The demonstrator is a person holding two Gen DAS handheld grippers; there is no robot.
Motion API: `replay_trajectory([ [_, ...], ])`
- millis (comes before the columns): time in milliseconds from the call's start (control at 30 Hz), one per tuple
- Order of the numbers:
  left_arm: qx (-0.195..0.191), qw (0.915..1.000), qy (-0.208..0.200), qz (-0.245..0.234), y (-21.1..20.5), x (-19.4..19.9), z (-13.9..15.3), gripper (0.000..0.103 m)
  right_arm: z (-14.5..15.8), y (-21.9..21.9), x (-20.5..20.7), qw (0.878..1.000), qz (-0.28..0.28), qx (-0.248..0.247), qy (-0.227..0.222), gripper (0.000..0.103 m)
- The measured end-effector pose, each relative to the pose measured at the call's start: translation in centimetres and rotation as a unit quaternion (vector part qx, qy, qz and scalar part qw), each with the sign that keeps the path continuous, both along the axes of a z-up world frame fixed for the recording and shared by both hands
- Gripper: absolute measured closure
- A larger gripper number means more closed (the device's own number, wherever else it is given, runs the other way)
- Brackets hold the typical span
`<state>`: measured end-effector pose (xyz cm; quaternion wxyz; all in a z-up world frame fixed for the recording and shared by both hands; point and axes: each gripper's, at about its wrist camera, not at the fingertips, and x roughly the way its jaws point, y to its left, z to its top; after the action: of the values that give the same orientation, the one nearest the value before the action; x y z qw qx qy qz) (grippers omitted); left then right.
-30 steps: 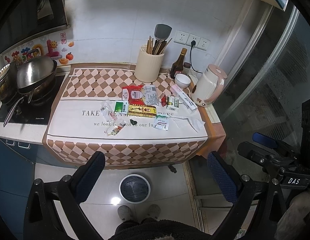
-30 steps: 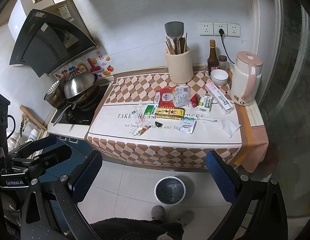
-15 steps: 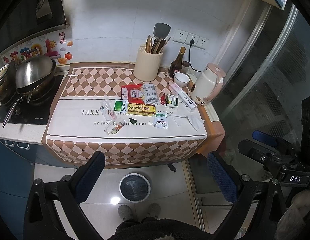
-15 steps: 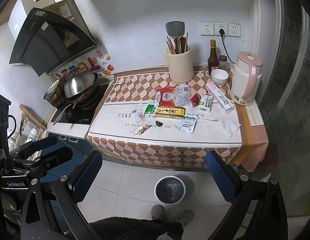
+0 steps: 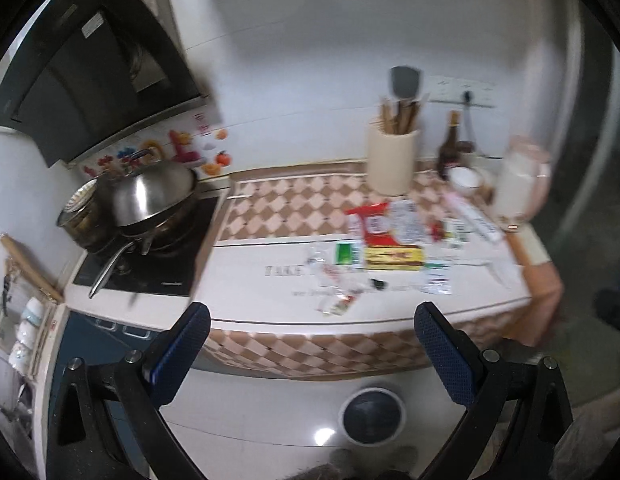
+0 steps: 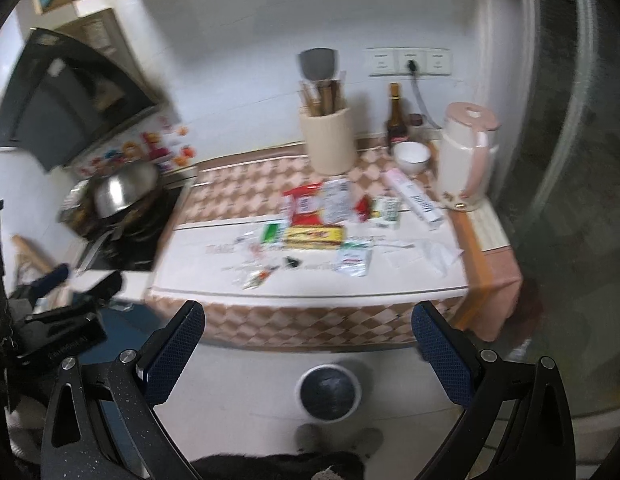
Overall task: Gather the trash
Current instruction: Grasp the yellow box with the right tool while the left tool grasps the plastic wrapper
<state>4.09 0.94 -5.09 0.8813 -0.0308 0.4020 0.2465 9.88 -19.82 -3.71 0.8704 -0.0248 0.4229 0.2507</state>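
Note:
Several pieces of trash lie on the checked counter cloth: a red packet, a yellow box, a green-and-white box, clear wrappers, a white sachet and a crumpled tissue. The yellow box also shows in the right wrist view. A round white bin with a dark liner stands on the floor below; it also shows in the right wrist view. My left gripper is open and empty, short of the counter edge. My right gripper is open and empty, also short of the counter.
A steel wok sits on the hob at left. A cream utensil holder, a dark bottle, a white bowl and a pink-and-white kettle stand at the back. A long white box lies beside the kettle.
Both grippers have moved forward toward the counter, and both views are now blurred. The left view has swung left, showing the hood and hob. Both grippers stay open.

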Motion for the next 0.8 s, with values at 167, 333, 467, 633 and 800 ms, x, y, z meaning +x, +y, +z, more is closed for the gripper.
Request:
replay_trajectory([
  [167,0.020,0.9973,0.023,0.067,3.9,2.8,-4.7,0.000,-4.3,3.3,4.0,0.998,-0.014,-0.063,0.000,0.000],
  [333,0.009,0.9891,0.080,0.124,7.4,5.0,-9.3,0.000,-10.0,7.8,9.7,0.992,0.029,-0.117,0.038,0.000],
  [467,-0.023,0.9753,0.133,0.175,9.8,7.0,-14.3,0.000,-15.0,12.0,14.7,0.982,0.080,-0.155,0.069,0.015],
  [633,-0.067,0.9458,0.180,0.262,12.2,10.0,-19.3,0.000,-21.8,17.4,22.4,0.958,0.167,-0.208,0.108,0.016],
  [800,-0.087,0.9154,0.210,0.332,13.8,12.8,-23.3,0.000,-27.8,23.6,27.1,0.910,0.281,-0.286,0.110,0.016],
])
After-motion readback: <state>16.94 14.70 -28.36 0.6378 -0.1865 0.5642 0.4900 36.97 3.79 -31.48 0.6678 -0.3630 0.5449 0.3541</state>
